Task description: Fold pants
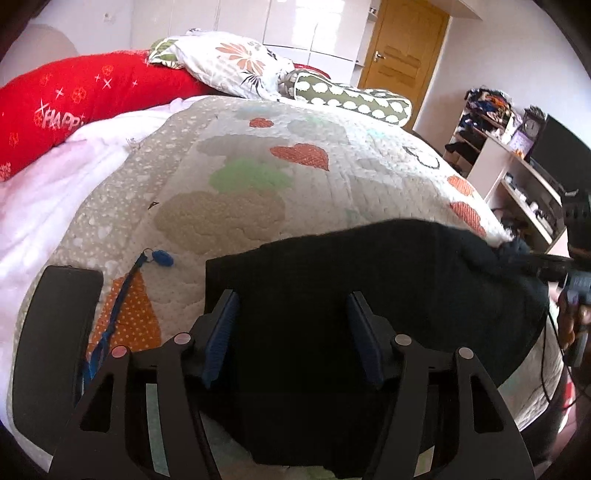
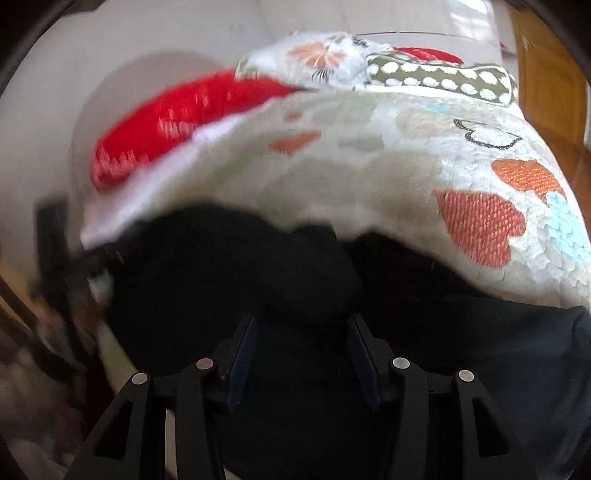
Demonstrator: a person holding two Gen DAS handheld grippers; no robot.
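1. Left gripper (image 1: 291,325): jaws apart, nothing held, hovering over black pants (image 1: 369,280) on the heart-print quilt (image 1: 258,177).
2. Right gripper (image 2: 301,350): jaws apart, empty, above a rumpled bulge; view blurred.
3. Advice: pinch matching edges, fold evenly.

Bedroom, daylit. Bed (image 1: 92,206) under a pale quilt (image 1: 258,155) patterned with hearts and clouds. Red cushion (image 1: 74,99), floral pillow (image 1: 229,61) and spotted bolster (image 1: 351,98) piled at the far end. White glossy wardrobe (image 1: 295,26) behind; wooden door (image 1: 402,48) to its right. Cluttered open shelves (image 1: 517,177) along the right wall, a clock (image 1: 532,127) and dark screen (image 1: 561,147) on top.
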